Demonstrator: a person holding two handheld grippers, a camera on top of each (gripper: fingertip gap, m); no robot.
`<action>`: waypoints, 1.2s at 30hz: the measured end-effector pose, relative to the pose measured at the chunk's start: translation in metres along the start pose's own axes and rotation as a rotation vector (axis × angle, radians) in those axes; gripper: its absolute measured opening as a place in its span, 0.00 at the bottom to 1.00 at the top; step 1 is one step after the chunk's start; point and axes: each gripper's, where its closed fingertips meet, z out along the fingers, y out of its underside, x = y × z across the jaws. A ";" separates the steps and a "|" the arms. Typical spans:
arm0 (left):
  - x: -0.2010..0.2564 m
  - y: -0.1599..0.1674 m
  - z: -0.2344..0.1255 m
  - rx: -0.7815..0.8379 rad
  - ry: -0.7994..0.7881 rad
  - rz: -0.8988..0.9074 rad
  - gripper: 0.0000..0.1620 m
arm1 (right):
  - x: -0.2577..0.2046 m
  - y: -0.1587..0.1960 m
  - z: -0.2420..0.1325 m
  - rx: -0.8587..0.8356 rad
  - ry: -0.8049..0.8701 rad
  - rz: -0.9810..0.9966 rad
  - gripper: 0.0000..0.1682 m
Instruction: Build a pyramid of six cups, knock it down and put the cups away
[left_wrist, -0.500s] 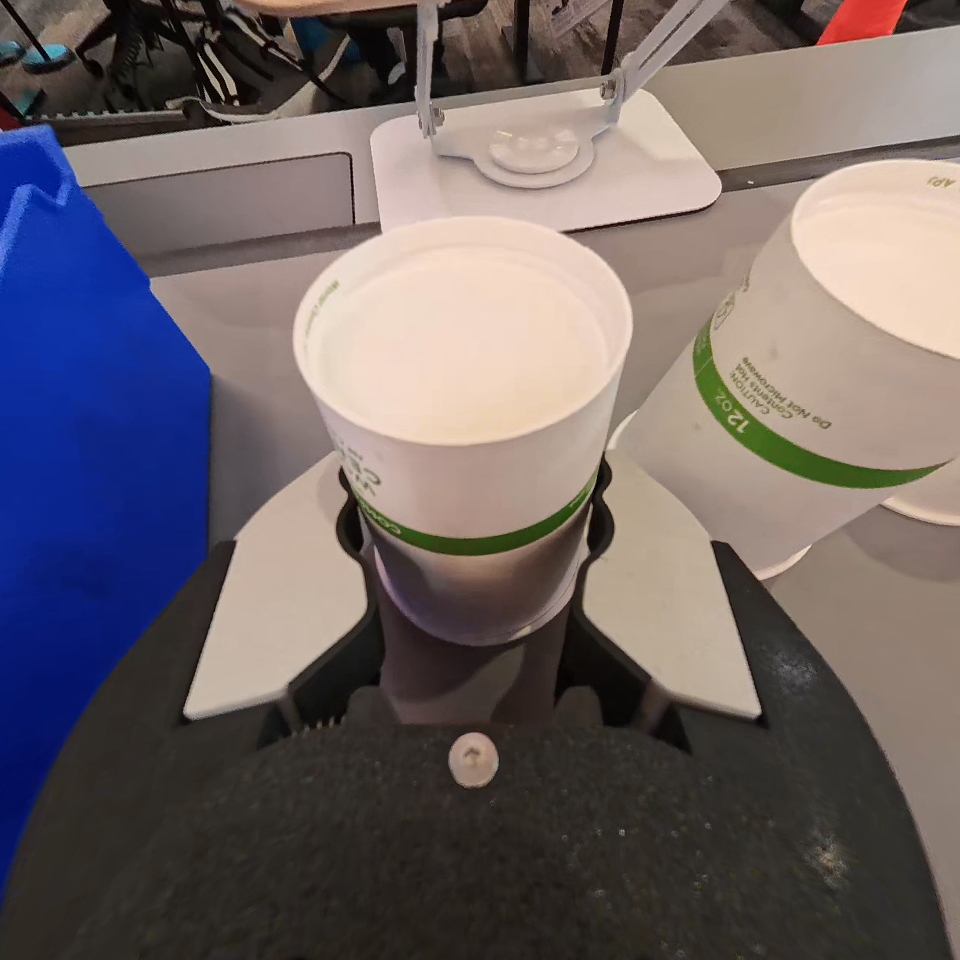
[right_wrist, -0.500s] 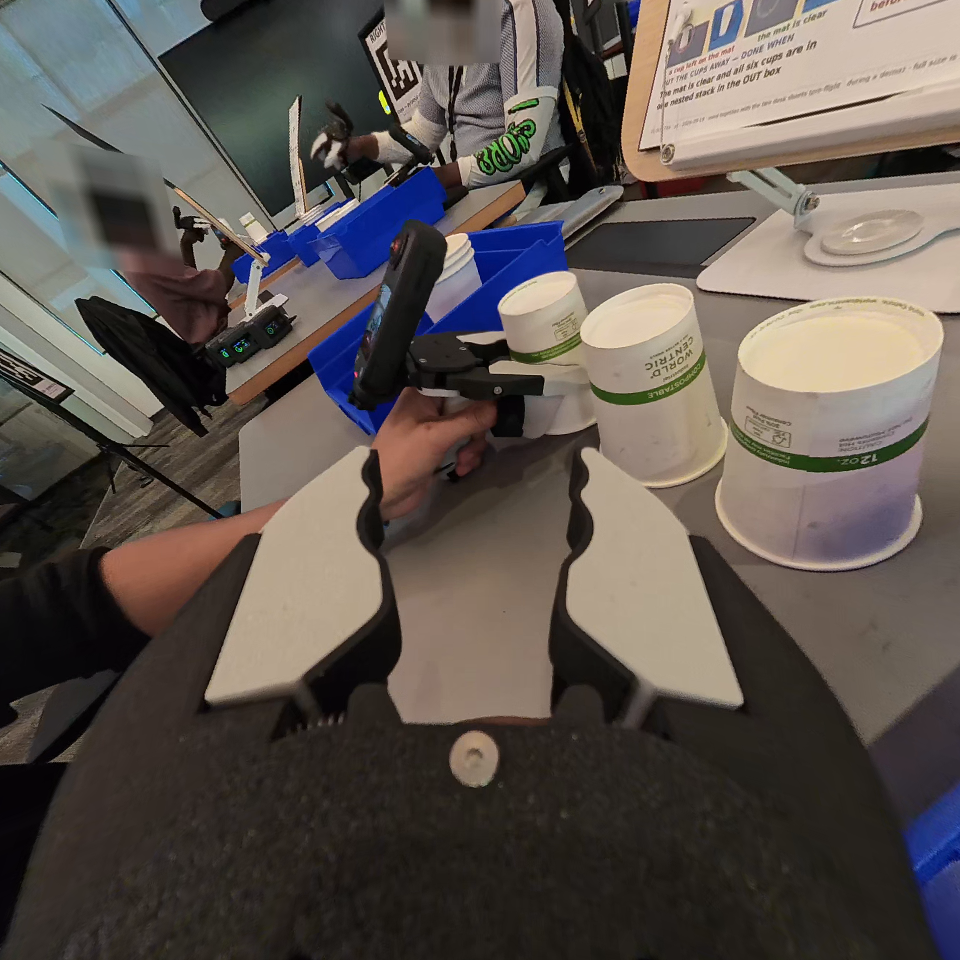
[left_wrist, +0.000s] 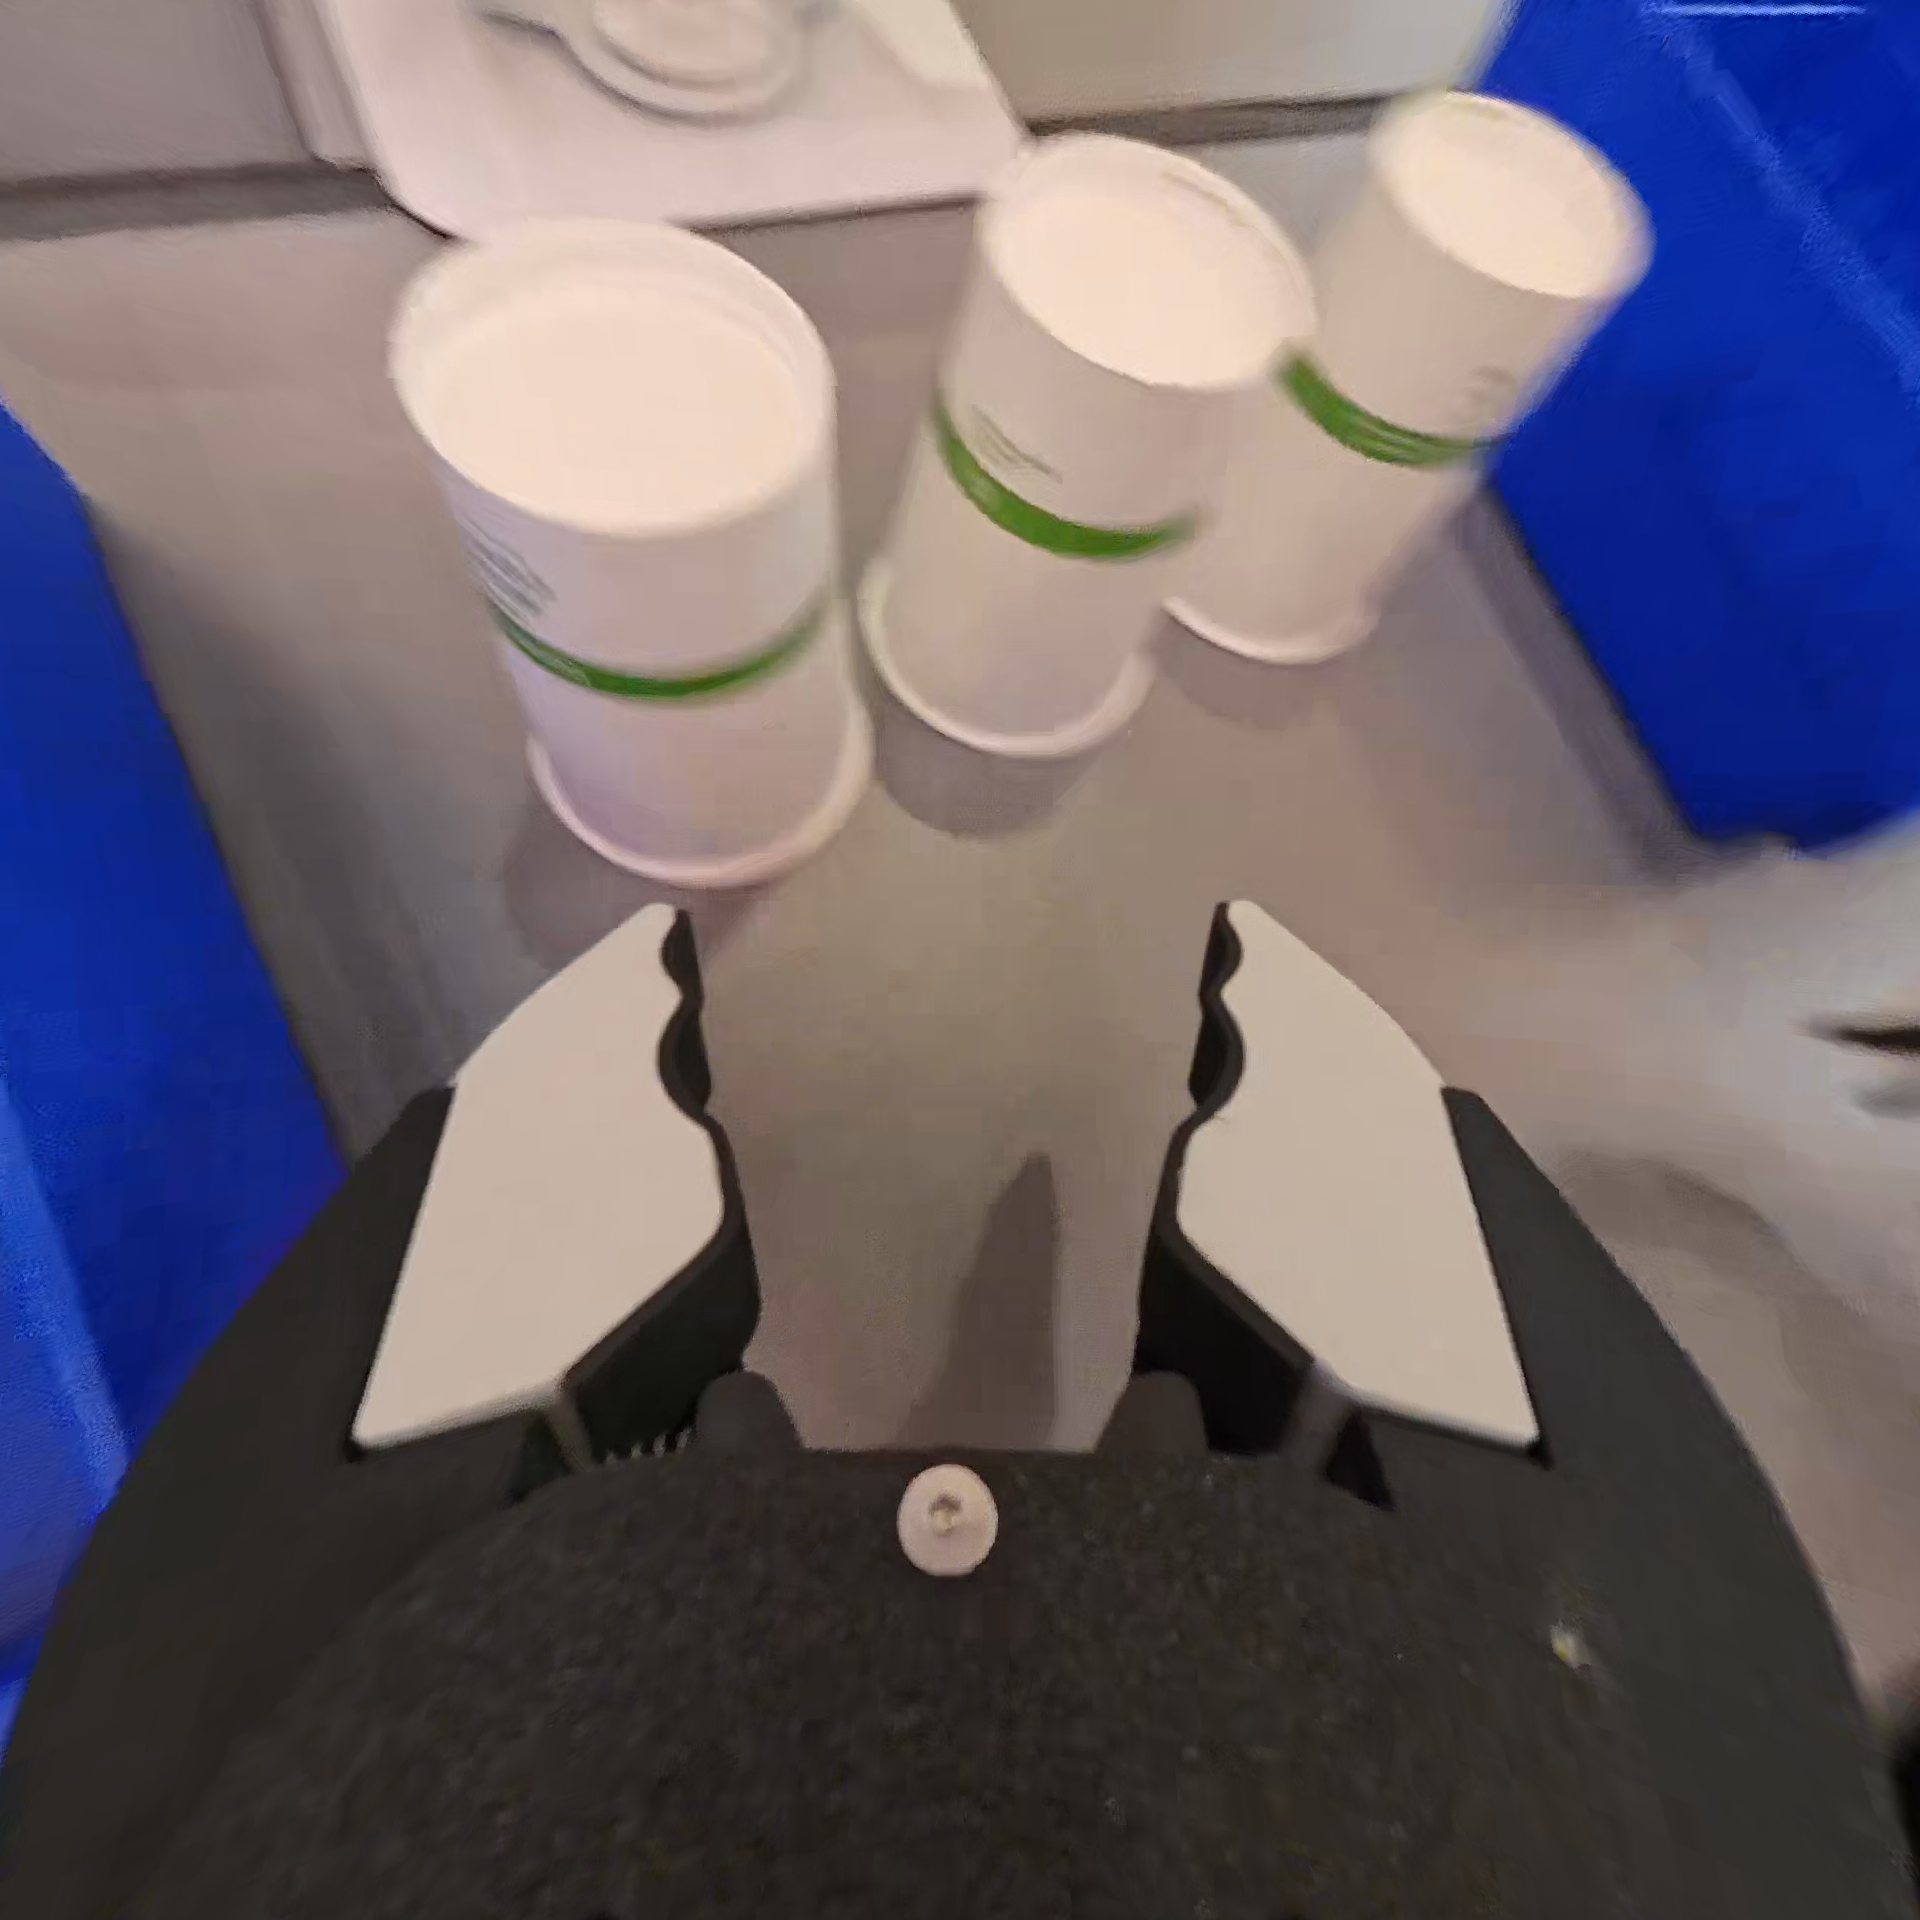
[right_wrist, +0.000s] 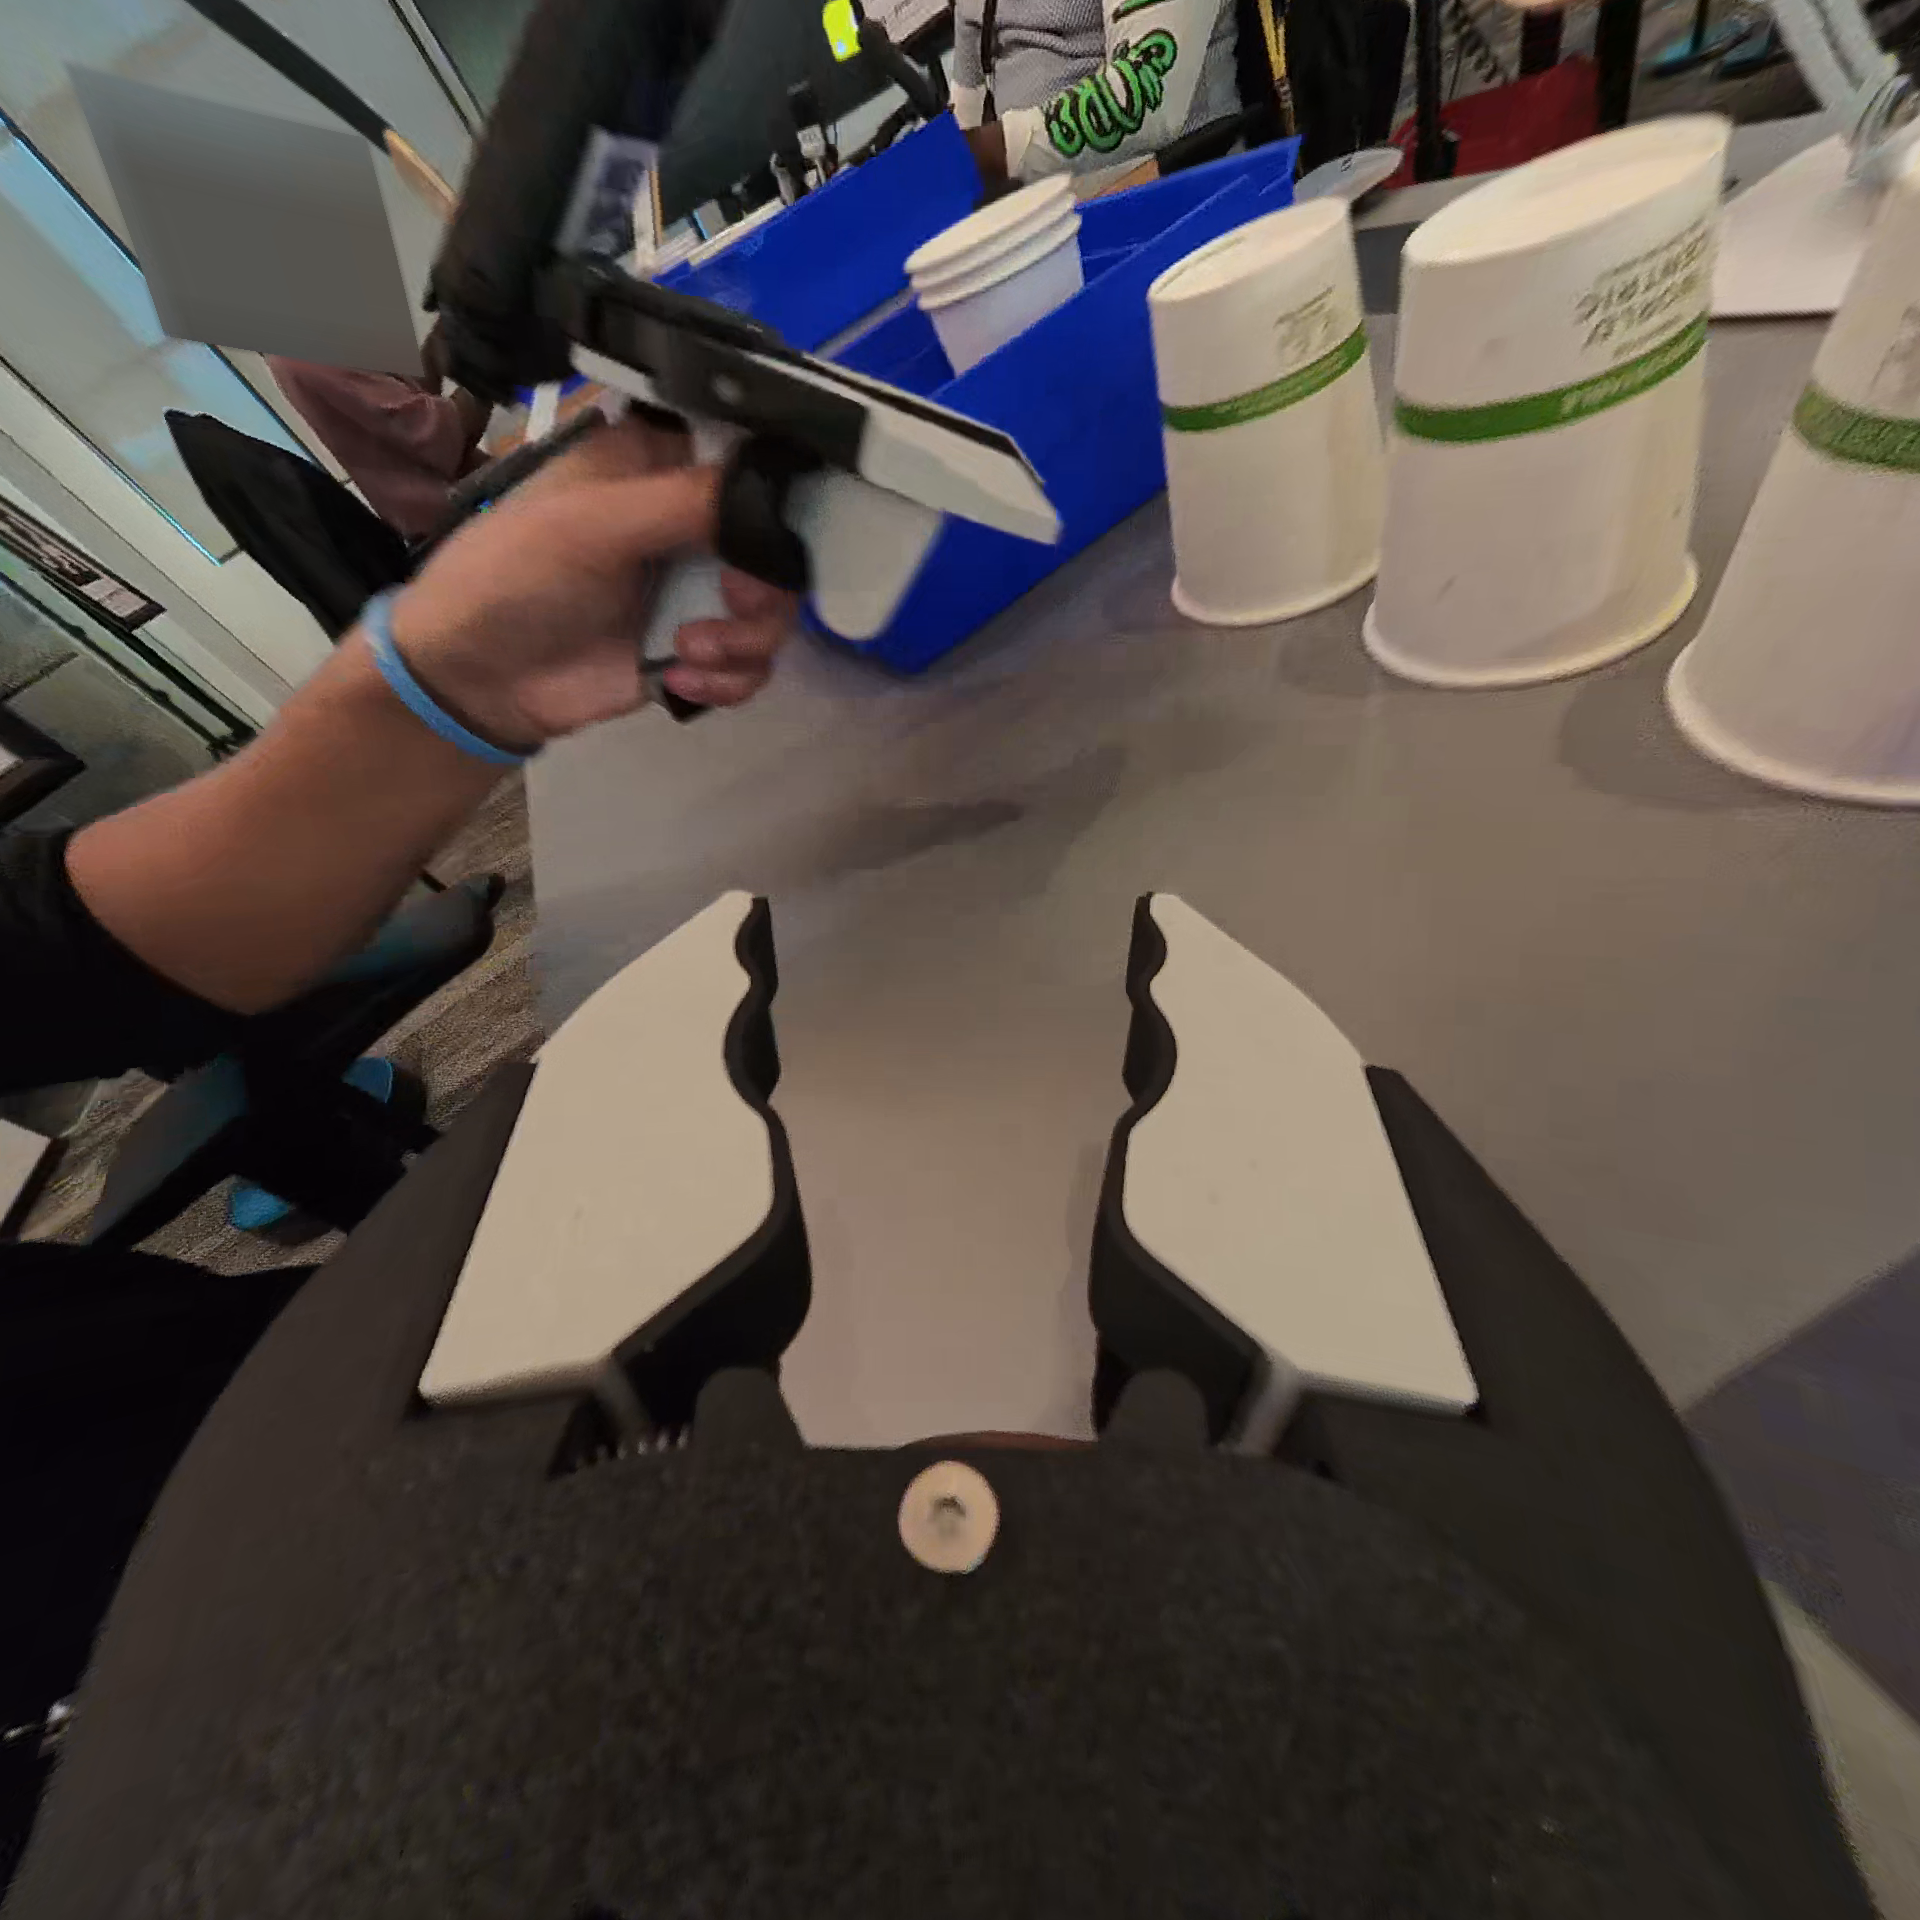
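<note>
Left gripper (left_wrist: 951, 1023) open, empty, pulled back; stacked cups (right_wrist: 997, 272) in blue bin (right_wrist: 1049, 436) lie to its left. Base row of three inverted cups (left_wrist: 665, 540) stands ahead on table (left_wrist: 935, 1039). Right gripper (right_wrist: 951, 1003) open, empty, farther from the stack.

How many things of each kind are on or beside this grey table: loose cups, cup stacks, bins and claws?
Upside-down paper cups: 3
Nested cup stack, standing in a bin: 1
Blue bins: 2
Claws, both open, left claw and right claw: 2
Total: 8
</note>
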 end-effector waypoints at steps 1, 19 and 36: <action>0.013 0.007 -0.018 -0.028 0.095 -0.008 0.53 | -0.006 0.003 -0.003 0.002 -0.009 -0.002 0.37; -0.211 -0.066 -0.085 -0.522 -0.137 0.778 0.16 | -0.016 -0.004 -0.008 0.018 0.021 -0.149 0.32; -0.224 -0.055 -0.065 -0.627 -0.045 0.705 0.02 | -0.029 -0.002 -0.004 -0.005 -0.029 -0.155 0.32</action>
